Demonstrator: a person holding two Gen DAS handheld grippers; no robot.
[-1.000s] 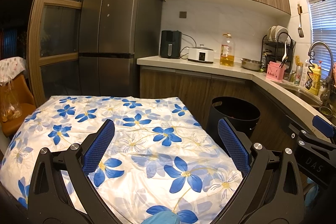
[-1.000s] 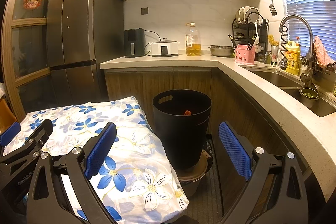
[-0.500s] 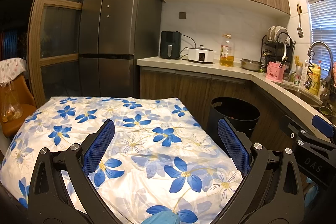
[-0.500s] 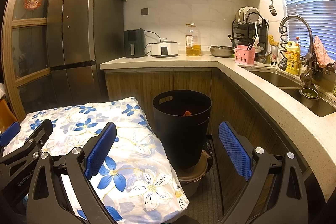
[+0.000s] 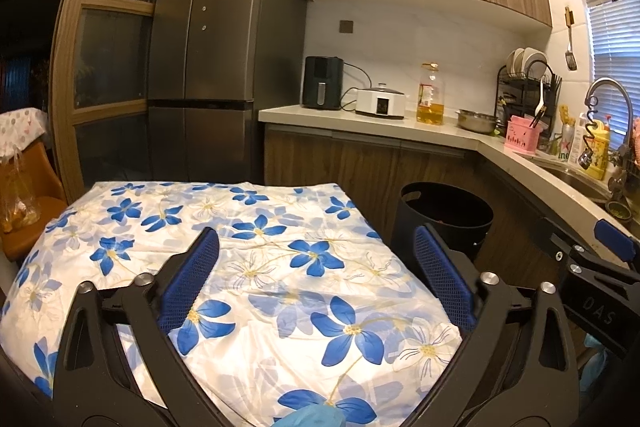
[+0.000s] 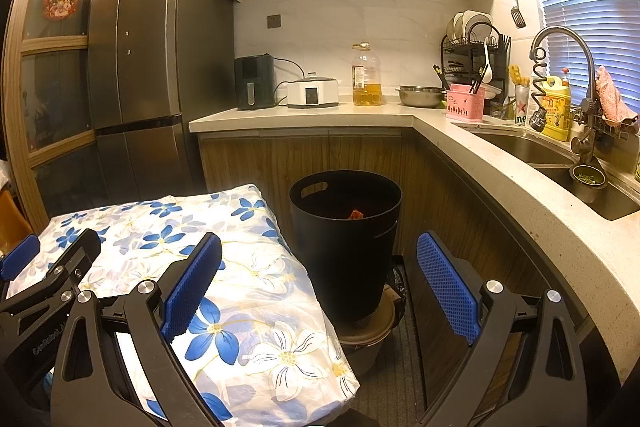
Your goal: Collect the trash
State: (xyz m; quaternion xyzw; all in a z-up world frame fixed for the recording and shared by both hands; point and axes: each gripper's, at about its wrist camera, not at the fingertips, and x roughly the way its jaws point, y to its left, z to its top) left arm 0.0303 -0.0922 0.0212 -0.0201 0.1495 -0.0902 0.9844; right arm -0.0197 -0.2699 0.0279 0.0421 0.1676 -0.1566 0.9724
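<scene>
A black trash bin stands on the floor between the table and the kitchen cabinets; an orange scrap shows inside it. The bin also shows in the left wrist view. My left gripper is open and empty above the table with the blue-flowered cloth. My right gripper is open and empty, near the table's right edge, facing the bin. No loose trash shows on the cloth.
The flowered table fills the left. An L-shaped counter runs behind and right, with a sink, an oil bottle and appliances. A fridge stands behind. An orange chair is at far left.
</scene>
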